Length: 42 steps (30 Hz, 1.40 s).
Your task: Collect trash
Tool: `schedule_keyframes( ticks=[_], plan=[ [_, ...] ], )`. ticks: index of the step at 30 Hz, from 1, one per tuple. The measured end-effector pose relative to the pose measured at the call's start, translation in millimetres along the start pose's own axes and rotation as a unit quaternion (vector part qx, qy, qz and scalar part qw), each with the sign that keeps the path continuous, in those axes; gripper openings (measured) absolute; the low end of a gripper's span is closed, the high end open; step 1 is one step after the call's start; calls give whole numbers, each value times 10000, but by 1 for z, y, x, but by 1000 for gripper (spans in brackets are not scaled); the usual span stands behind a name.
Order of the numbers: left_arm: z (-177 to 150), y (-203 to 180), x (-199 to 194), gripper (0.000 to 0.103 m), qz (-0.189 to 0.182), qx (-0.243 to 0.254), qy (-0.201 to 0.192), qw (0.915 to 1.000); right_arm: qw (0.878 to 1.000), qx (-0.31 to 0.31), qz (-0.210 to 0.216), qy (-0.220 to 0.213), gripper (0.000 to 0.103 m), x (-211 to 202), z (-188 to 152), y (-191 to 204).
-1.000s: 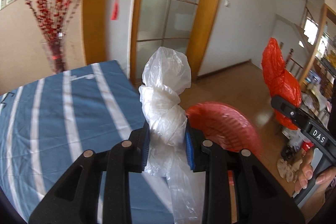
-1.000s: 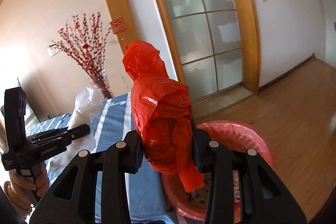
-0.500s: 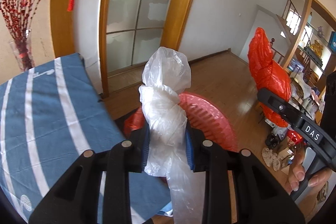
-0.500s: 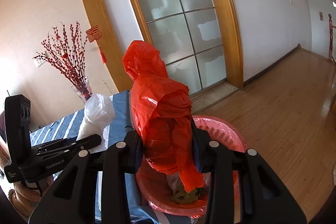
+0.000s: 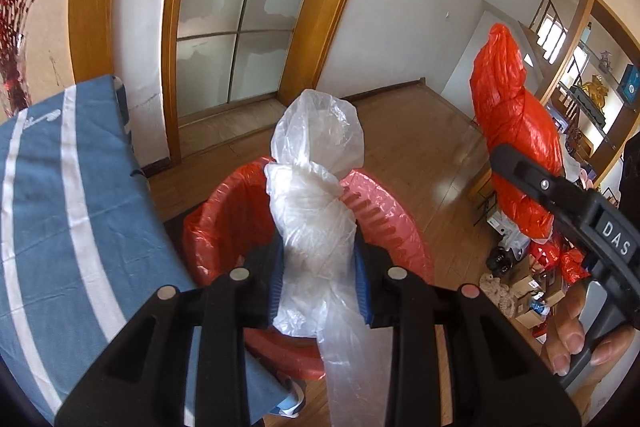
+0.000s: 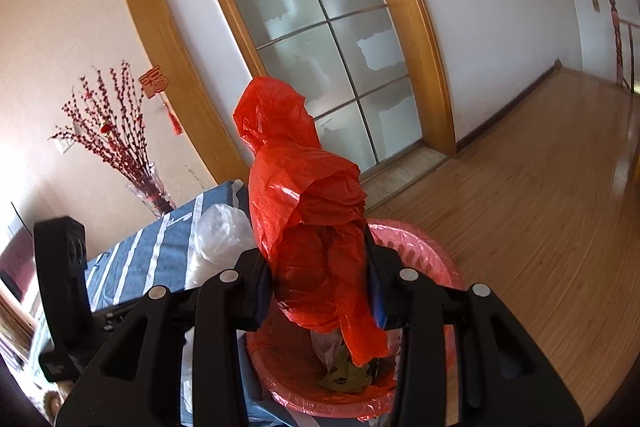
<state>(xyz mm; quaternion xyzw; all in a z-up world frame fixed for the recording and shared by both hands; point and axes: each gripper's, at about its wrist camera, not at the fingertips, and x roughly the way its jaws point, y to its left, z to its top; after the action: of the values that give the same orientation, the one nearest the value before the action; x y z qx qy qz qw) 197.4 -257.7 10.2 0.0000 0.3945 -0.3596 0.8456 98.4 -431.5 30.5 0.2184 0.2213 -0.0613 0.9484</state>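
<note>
We hold a gripper in each hand, and both are loaded. Our left gripper has its jaws closed on the white plastic bag, a knotted, crumpled bundle. The blue pads press into its lower half from both sides, so the bag sits squarely between the fingers; its puffy top rises well beyond the fingertips, and a loose strip of film hangs down toward the camera.

Our right gripper has its jaws clamped in the same way on the red plastic bag. That bag too is gripped around its lower middle, with the bunched top standing up past the fingertips and a ragged tail drooping below the jaws.

Beyond and below both grippers stands the red bin, a slotted basket lined with red film. In the left wrist view the white bag lines up over the bin's near rim. In the right wrist view the red bag's tail hangs above the bin's opening, where we see some trash lying at the bottom, a yellowish wrapper among it.

The bin sits on the wooden floor, just beside the blue striped tablecloth. From the right wrist view, the white bag and the left gripper show at the left, over the cloth's edge. A vase of red branches stands behind the table, near the glass door.
</note>
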Motion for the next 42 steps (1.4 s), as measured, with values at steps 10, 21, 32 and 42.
schedule_keyframes(
  ticks=[10,21,32,42],
  plan=[
    [-15,25,43,56,371,-272,405,9981,9988,343,-160,306,68,23,-12,-20],
    [-49,33,-46,83,1348,214,-648,9885,9969,-308,-600,-414,101,-28,-35,18],
    [-96,46,-148,99,2578,-3,-1596,9529,9875,-884,-1067,-756,101,-59,-74,75],
    [-146,57,-202,99,3225,-366,-1981,9249,9772,-1402,-1232,-1012,101,-85,-123,109]
  ],
)
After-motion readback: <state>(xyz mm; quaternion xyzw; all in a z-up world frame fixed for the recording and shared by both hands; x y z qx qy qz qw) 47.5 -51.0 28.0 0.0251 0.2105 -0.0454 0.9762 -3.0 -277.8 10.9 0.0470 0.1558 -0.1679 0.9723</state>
